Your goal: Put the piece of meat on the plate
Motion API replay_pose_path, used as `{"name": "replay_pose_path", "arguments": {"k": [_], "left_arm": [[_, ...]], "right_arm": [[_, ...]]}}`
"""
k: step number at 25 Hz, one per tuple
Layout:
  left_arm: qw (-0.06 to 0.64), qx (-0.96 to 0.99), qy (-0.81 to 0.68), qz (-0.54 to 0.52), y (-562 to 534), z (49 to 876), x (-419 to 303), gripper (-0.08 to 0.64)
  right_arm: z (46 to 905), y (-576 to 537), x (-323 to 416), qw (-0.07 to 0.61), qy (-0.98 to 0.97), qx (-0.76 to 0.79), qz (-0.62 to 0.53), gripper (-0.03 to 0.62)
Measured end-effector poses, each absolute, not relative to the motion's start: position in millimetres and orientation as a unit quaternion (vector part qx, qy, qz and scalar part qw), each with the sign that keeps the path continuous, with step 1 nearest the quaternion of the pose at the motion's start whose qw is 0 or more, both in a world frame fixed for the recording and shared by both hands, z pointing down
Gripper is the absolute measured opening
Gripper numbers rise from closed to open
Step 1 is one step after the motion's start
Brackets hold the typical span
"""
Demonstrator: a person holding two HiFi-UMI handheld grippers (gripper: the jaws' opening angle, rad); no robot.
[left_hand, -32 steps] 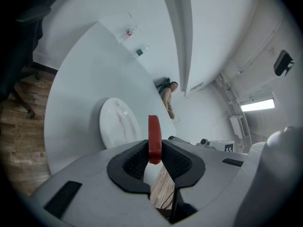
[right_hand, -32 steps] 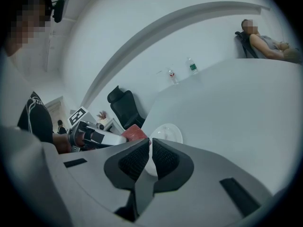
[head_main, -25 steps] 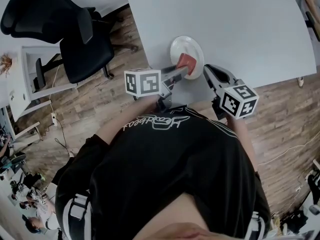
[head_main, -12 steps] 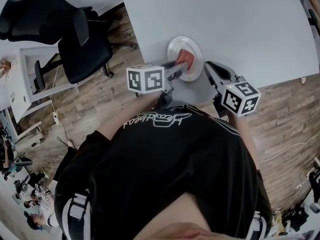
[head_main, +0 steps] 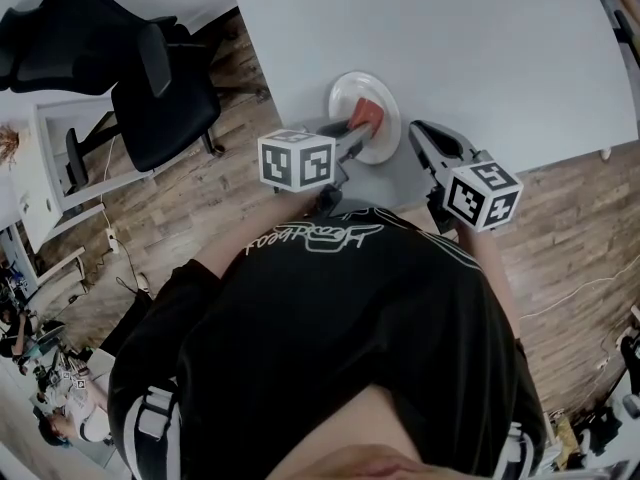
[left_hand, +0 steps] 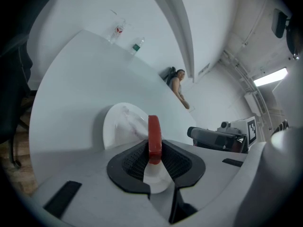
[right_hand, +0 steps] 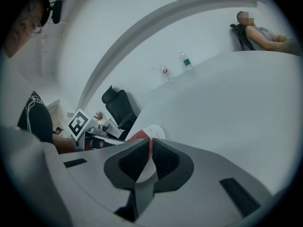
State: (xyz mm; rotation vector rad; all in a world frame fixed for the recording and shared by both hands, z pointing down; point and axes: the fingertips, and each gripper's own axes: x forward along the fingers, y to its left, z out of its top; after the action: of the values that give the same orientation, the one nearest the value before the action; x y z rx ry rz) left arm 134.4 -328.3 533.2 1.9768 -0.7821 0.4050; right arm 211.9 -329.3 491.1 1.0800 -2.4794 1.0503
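Now that my left gripper (head_main: 354,131), jaws clamped on the piece of meat (left_hand: 154,132), has sunk lower over the white plate (left_hand: 119,123), I log: placement near, release pending; right gripper (head_main: 421,135) closed, empty, beside the plate.

Piece of meat (head_main: 366,115): a flat red slab, raw-looking, stood on edge and clamped on both faces between the jaws of the left gripper (head_main: 357,128). In the left gripper view it rises upright above the pads (left_hand: 154,135). It hangs over the near right part of the plate; contact with the dish cannot be made out. Plate (head_main: 349,92): round, white, shallow, otherwise bare, lying flat on the pale table (head_main: 480,48) close to its near edge, left of centre.
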Motion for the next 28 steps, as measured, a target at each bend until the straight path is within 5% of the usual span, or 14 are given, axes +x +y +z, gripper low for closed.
{"name": "replay_pose_path", "arguments": {"k": [15, 28], "left_arm": [[0.415, 0.823, -0.331, 0.202, -332.6, 535.6, 136.1, 0.101], [0.365, 0.829, -0.346, 0.245, -330.4, 540.5, 131.0, 0.198]], "right_arm": [[493.4, -327.0, 215.4, 0.121, -0.846, 0.374, 0.359, 0.021], [492.3, -322.7, 210.7, 0.127, -0.847, 0.372, 0.357, 0.021]]}}
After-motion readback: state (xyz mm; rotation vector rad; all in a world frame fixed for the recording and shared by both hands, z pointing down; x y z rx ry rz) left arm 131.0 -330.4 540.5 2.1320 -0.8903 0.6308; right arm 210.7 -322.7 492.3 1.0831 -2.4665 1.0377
